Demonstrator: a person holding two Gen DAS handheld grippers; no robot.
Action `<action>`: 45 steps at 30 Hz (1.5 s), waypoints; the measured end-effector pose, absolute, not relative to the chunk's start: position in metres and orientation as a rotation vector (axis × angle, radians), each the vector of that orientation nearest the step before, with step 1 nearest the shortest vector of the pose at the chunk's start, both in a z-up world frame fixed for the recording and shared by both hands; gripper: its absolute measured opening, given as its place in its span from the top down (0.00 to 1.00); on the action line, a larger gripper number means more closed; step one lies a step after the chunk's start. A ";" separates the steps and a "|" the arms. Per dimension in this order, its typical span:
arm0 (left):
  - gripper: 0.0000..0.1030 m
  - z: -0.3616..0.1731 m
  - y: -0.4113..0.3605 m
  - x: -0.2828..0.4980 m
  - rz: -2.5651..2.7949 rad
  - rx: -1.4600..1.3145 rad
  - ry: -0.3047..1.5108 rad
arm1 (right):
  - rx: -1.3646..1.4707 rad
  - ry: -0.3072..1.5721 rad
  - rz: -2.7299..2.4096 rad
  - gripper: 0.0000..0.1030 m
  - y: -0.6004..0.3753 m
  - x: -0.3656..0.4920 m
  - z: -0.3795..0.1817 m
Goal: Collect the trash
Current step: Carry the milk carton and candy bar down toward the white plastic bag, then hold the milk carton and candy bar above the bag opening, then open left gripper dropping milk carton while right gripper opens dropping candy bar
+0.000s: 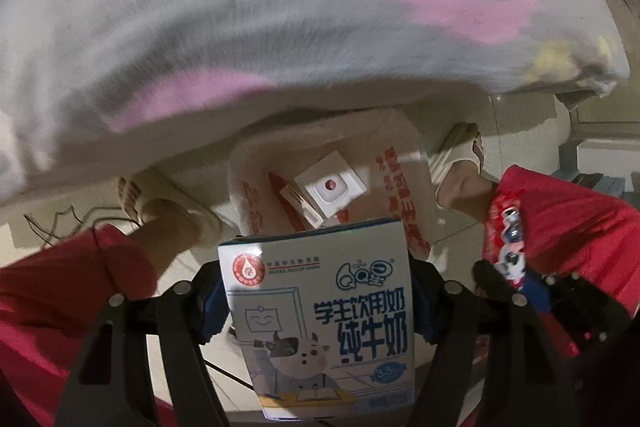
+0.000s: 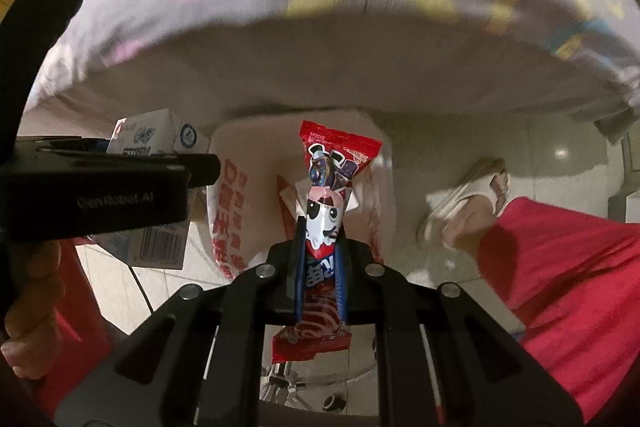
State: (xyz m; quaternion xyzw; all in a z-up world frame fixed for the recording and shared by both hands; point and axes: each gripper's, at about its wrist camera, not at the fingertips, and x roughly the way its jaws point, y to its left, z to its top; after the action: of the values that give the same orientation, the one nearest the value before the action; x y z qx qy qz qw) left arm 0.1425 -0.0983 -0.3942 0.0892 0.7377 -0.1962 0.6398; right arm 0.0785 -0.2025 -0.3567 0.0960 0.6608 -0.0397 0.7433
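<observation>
We found the left gripper (image 1: 316,311) clamped on a milk carton (image 1: 320,319), its long axis running forward along the fingers and pointing down; the right gripper (image 2: 320,267) was closed narrowly on a red snack wrapper (image 2: 324,211), likewise hanging lengthwise downward; directly below both stood the bin lined with a printed plastic bag (image 1: 404,163), already holding a white packet (image 1: 332,187), between the person's slippered feet; we judged both items nearly over its mouth, the wrapper more centrally, so release appeared the next step.
</observation>
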 end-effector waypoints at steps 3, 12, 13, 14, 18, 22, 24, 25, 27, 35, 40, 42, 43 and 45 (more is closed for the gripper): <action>0.33 -0.410 -0.099 0.142 -0.435 0.182 1.717 | 0.236 1.487 -0.079 0.88 -0.202 0.080 -0.372; 0.33 -0.461 -0.091 0.144 -0.338 0.126 1.838 | 0.268 1.586 -0.084 0.88 -0.205 0.085 -0.414; 0.33 -0.463 -0.091 0.145 -0.329 0.133 1.840 | 0.270 1.592 -0.087 0.88 -0.207 0.087 -0.419; 0.33 -0.466 -0.092 0.146 -0.321 0.138 1.840 | 0.274 1.596 -0.088 0.88 -0.208 0.087 -0.422; 0.33 -0.471 -0.096 0.145 -0.317 0.142 1.851 | 0.286 1.618 -0.092 0.88 -0.210 0.089 -0.435; 0.33 -0.480 -0.096 0.140 -0.314 0.153 1.873 | 0.274 1.637 -0.081 0.88 -0.204 0.088 -0.441; 0.33 -0.485 -0.097 0.141 -0.308 0.150 1.884 | 0.268 1.649 -0.077 0.88 -0.203 0.089 -0.445; 0.33 -0.489 -0.096 0.142 -0.303 0.143 1.895 | 0.267 1.652 -0.076 0.88 -0.200 0.090 -0.445; 0.33 -0.496 -0.096 0.142 -0.293 0.136 1.916 | 0.262 1.663 -0.075 0.88 -0.199 0.091 -0.451; 0.33 -0.505 -0.094 0.139 -0.282 0.146 1.944 | 0.256 1.683 -0.068 0.88 -0.197 0.095 -0.458; 0.33 -0.510 -0.093 0.141 -0.271 0.142 1.962 | 0.261 1.688 -0.057 0.88 -0.197 0.096 -0.461; 0.33 -0.511 -0.093 0.142 -0.270 0.133 1.969 | 0.272 1.685 -0.055 0.88 -0.198 0.095 -0.461; 0.32 -0.513 -0.093 0.142 -0.268 0.131 1.972 | 0.276 1.686 -0.055 0.87 -0.197 0.095 -0.461; 0.32 -0.515 -0.093 0.143 -0.265 0.129 1.983 | 0.283 1.687 -0.056 0.86 -0.197 0.095 -0.461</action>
State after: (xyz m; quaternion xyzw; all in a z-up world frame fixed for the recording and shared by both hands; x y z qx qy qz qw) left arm 0.1428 -0.0929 -0.5150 0.0541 0.8335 -0.1115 0.5385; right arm 0.0948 -0.1965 -0.4615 0.1248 0.7443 -0.0245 0.6557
